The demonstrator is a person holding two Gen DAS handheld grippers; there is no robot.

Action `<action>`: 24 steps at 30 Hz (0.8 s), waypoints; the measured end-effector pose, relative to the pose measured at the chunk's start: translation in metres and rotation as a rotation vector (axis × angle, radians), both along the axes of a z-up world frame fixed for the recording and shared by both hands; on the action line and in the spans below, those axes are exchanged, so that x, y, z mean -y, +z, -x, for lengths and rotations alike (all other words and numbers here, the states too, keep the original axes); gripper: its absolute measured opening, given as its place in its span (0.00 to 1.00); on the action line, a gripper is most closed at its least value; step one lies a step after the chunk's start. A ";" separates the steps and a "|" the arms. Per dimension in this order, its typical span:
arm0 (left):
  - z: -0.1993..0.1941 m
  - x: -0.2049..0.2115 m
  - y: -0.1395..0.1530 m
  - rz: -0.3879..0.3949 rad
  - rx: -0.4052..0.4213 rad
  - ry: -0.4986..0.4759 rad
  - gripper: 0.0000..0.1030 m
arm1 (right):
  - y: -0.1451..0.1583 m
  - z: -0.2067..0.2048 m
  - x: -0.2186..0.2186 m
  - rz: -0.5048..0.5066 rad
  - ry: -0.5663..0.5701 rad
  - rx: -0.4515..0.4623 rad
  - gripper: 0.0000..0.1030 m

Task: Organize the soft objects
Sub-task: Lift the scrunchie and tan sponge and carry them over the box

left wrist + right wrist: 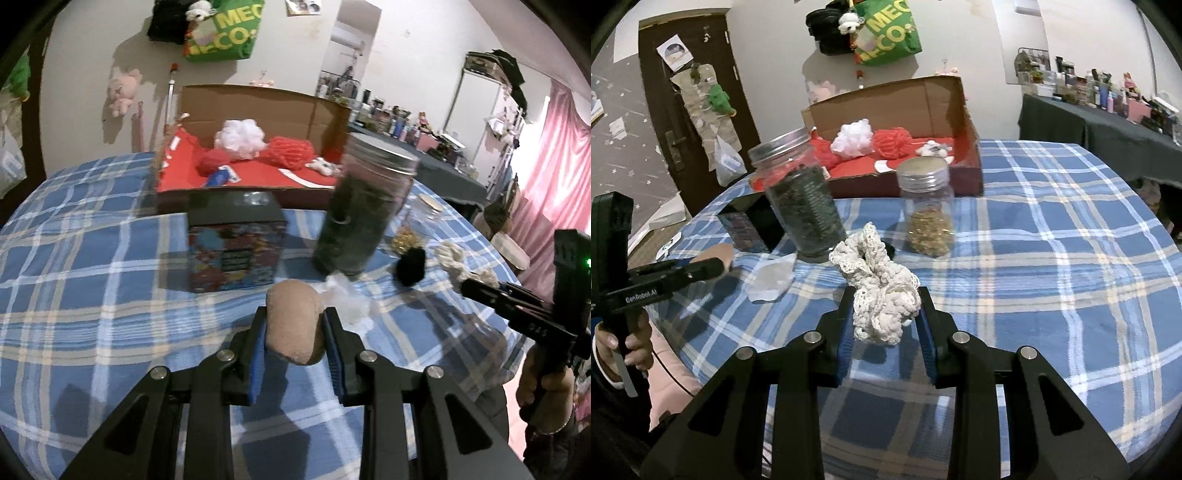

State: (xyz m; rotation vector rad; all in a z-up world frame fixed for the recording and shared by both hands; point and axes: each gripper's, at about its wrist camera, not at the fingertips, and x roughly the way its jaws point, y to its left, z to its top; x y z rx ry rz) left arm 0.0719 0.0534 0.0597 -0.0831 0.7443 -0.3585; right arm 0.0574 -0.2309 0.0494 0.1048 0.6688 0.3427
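We are clamping a tan plush piece [295, 325] between the pads of our left gripper [294, 321], holding it above the blue plaid cloth [92, 258], near the patterned box [236, 251] and the dark-filled jar [365, 210]. Farther right, our right gripper [886, 306] is squeezing a cream lace scrunchie [882, 291] between its pads, in front of the small jar of golden bits [929, 206]. Behind both, the cardboard box [945, 107] is holding red and white soft things.
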 end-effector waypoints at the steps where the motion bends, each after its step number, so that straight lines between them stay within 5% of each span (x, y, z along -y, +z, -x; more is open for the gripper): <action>1: -0.001 -0.004 0.000 -0.001 0.000 0.012 0.30 | 0.000 0.000 0.002 0.001 -0.005 -0.001 0.29; 16: -0.031 -0.066 -0.007 -0.038 -0.048 0.144 0.30 | 0.003 -0.026 0.042 0.050 -0.117 -0.057 0.29; 24: -0.068 -0.081 -0.005 -0.059 -0.057 0.053 0.30 | 0.011 -0.062 0.061 0.087 -0.103 -0.071 0.29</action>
